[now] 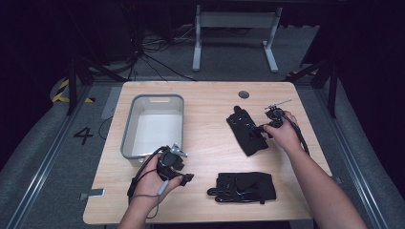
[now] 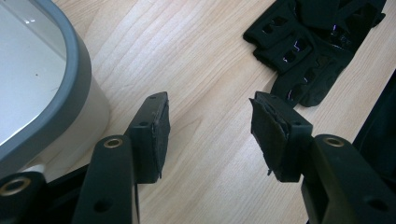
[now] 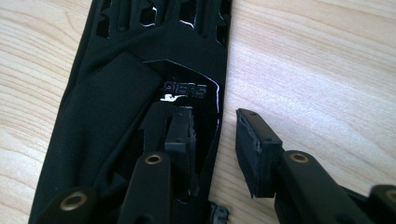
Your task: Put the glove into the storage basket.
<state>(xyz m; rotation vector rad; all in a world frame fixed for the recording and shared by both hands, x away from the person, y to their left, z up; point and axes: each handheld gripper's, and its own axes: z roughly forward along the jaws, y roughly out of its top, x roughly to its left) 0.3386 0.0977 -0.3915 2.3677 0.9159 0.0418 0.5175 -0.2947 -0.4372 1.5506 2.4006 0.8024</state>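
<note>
Gloves: one near table's right edge, other by near edge. Bare wood between. Right gripper jaws apart, straddling glove's edge, gripping nothing. Left gripper wide open, empty, beside grey bin.

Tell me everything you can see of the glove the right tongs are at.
The far glove is black, flat fabric with glossy raised panels, cut-out slots and a small shiny logo. It lies flat on the wooden table, running diagonally, right of the grey bin and apart from the near glove. The right tongs are open at its edge: one jaw rests over the glove, the other over bare wood. It is not yet gripped.
</note>
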